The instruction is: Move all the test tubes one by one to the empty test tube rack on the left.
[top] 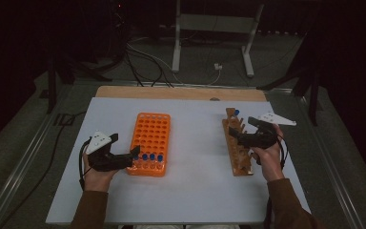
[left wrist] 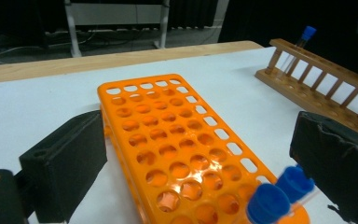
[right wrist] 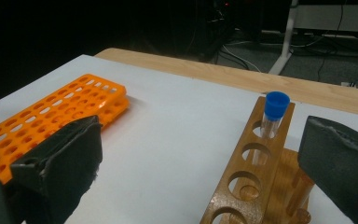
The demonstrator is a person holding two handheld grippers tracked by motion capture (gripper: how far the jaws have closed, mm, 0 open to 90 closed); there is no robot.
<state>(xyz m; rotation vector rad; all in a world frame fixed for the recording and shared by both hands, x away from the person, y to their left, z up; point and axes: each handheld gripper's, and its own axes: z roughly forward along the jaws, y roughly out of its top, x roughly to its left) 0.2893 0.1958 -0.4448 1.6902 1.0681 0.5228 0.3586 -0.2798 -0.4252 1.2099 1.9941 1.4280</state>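
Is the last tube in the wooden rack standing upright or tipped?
Upright: the blue-capped tube stands straight in the end hole of the wooden rack.

Left gripper (top: 134,153) beside orange rack (top: 150,138) (blue-capped tubes (top: 151,157) near end)

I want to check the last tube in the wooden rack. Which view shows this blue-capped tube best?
The right gripper view: the blue-capped tube stands upright in the far end hole of the wooden rack, close and sharp. The left gripper view shows it far off. The high view gives its cap as a small blue dot.
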